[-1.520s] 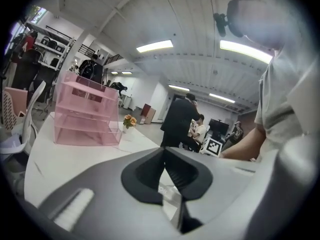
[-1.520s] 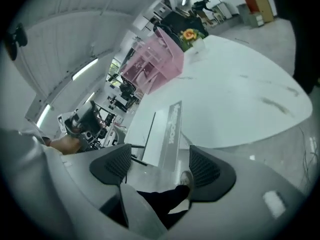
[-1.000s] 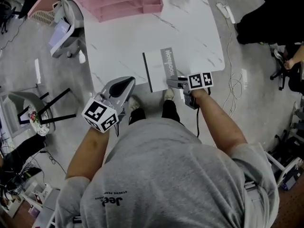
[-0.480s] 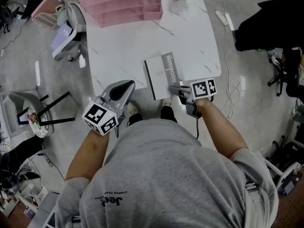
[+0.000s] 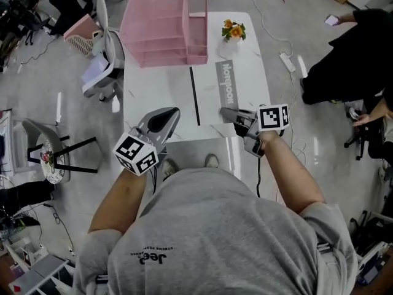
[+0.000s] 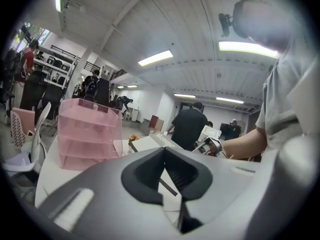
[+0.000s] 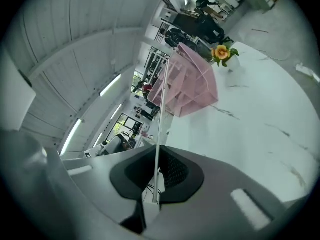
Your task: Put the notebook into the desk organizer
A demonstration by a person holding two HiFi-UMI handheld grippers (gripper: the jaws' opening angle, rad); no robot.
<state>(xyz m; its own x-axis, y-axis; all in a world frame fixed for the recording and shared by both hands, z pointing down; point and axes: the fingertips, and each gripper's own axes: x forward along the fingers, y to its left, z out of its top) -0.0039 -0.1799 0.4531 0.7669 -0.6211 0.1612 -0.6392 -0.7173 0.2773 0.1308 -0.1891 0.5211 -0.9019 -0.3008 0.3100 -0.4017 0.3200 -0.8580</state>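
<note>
The white notebook [image 5: 212,94], with a grey strip of print and a dark spine, hangs in the air above the white marble table [image 5: 153,82]. My right gripper [image 5: 226,111] is shut on its near edge. In the right gripper view the notebook [image 7: 159,124] shows edge-on as a thin white line between the jaws of that gripper [image 7: 156,156]. The pink desk organizer [image 5: 163,26] stands at the table's far end, beyond the notebook. My left gripper [image 5: 167,117] hovers to the left of the notebook, shut and holding nothing. The left gripper view has this gripper [image 6: 166,159], the organizer [image 6: 87,134] and the notebook [image 6: 149,143].
A small pot of orange flowers [image 5: 232,29] stands right of the organizer. A white office chair [image 5: 104,54] is left of the table, with a black-legged stool [image 5: 52,152] nearer. A person in black [image 5: 344,60] sits to the right. Cables lie on the floor.
The right gripper closed on the notebook's near edge and lifted it off the table, toward the organizer. The left gripper rose too, staying at the left.
</note>
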